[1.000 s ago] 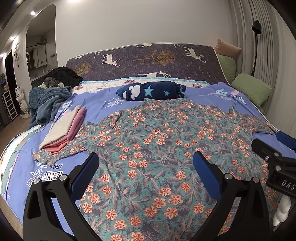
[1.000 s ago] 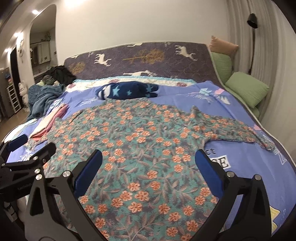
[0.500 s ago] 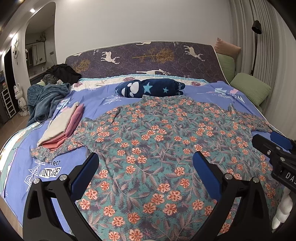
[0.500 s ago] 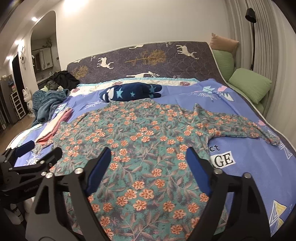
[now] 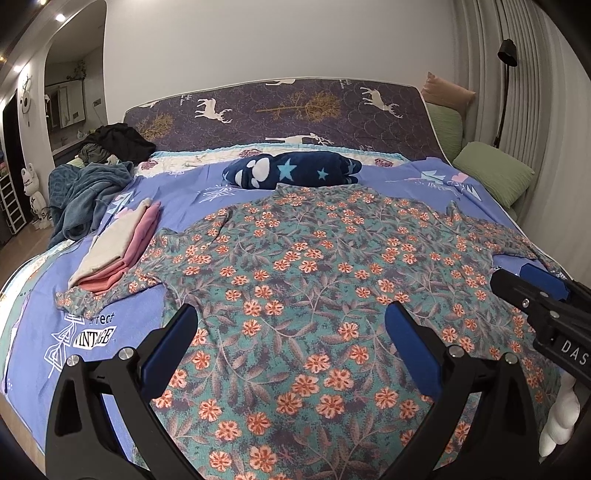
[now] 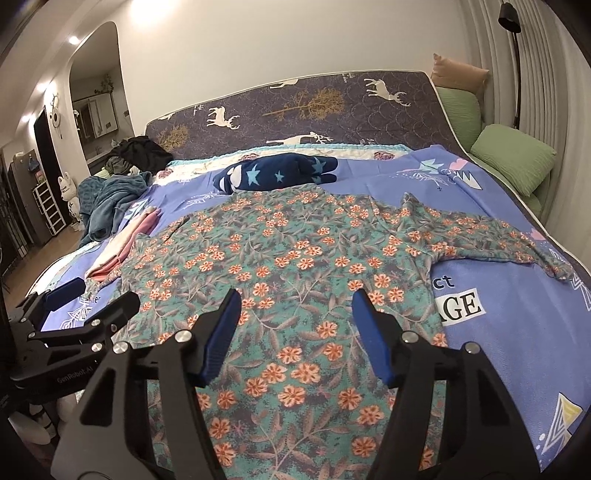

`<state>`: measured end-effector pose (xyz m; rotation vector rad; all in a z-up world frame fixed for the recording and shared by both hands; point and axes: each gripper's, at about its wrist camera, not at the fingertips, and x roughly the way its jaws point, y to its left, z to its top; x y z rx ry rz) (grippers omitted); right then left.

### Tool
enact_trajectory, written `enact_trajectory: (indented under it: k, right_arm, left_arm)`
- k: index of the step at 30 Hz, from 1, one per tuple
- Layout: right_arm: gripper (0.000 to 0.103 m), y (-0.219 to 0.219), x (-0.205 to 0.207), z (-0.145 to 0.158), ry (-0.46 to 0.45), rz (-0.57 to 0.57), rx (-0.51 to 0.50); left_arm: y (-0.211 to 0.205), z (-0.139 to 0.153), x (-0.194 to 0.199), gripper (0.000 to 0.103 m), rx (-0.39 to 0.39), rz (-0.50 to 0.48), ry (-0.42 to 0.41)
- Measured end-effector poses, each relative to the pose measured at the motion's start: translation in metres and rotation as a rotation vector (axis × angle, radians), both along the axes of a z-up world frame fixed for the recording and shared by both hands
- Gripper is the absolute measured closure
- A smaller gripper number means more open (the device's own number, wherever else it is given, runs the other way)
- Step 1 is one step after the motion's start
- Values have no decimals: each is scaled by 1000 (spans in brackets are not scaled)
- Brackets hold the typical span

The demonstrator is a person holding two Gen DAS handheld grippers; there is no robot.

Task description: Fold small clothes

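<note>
Clothes heaped on the far left first: a teal blanket (image 5: 83, 192) bunched by the bed's edge, with a dark pile of clothing (image 5: 118, 142) behind it near the headboard (image 5: 280, 114). Just inside that, a small folded stack (image 5: 118, 251), cream on top of pink, sits on the purple bedsheet (image 5: 44, 325), and the floral shirt's left sleeve runs right up against its near end.

The floral shirt (image 5: 314, 295) itself takes up most of the bed, laid flat, both sleeves spread out to the sides, collar end pointing toward the headboard and almost touching a rolled navy blanket with stars (image 5: 291, 171). Hem end is nearest the grippers.

Left gripper (image 5: 291, 339) hangs over the lower left part of the shirt with its blue pads wide apart, nothing between them. You can see the same gripper from the other camera too, off at the left edge (image 6: 92, 306), and it looks spread there as well.

Right gripper (image 6: 295, 332) hovers over the lower middle of the shirt, jaws parted but noticeably narrower than the left one's, and it's got hold of nothing. I can't tell whether either one is actually touching the fabric.

Further right, the shirt's right sleeve (image 6: 498, 240) trails across the sheet toward the bed's edge, above some printed lettering (image 6: 461, 306). Past that, green pillows (image 6: 513, 162) are stacked against the wall with a tan one (image 6: 458, 74) on top, and a black floor lamp (image 6: 511, 22) stands in the corner.
</note>
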<state>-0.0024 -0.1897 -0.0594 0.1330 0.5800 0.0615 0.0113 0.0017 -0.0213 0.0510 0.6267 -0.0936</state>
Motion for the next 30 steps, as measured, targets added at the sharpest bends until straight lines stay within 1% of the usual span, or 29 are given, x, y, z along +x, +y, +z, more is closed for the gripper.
enact_trajectory:
  k: [9,12,17,18,22,24,26,30]
  right_arm:
    - [39,1,0,1,6,2,-12]
    - [39,4,0,1,8,6,-19]
    - [39,7,2,2,7,11,-31]
    - [39,8,2,2,7,10,-35]
    - [39,11,4,3,11,4,-44]
    - [39,13,4,4,13,0,-49]
    - [39,14,4,6,11,-3,-55]
    - [38,15,2,8,3,-7,-58]
  left_arm:
    - [2,2,-4,2,-12,-11,-6]
    - [2,2,-4,7,-23,-25,-3]
    - [3,3,-3,11,-19,-38,-5]
    - [3,3,-3,13,-24,-45,-7]
    - [4,3,-2,15,-33,-53,-2]
    - [6,3,-2,19,-46,-64,-3]
    - [8,1,-1,19,-64,-70,7]
    - [9,-1,0,19,-58,-62,11]
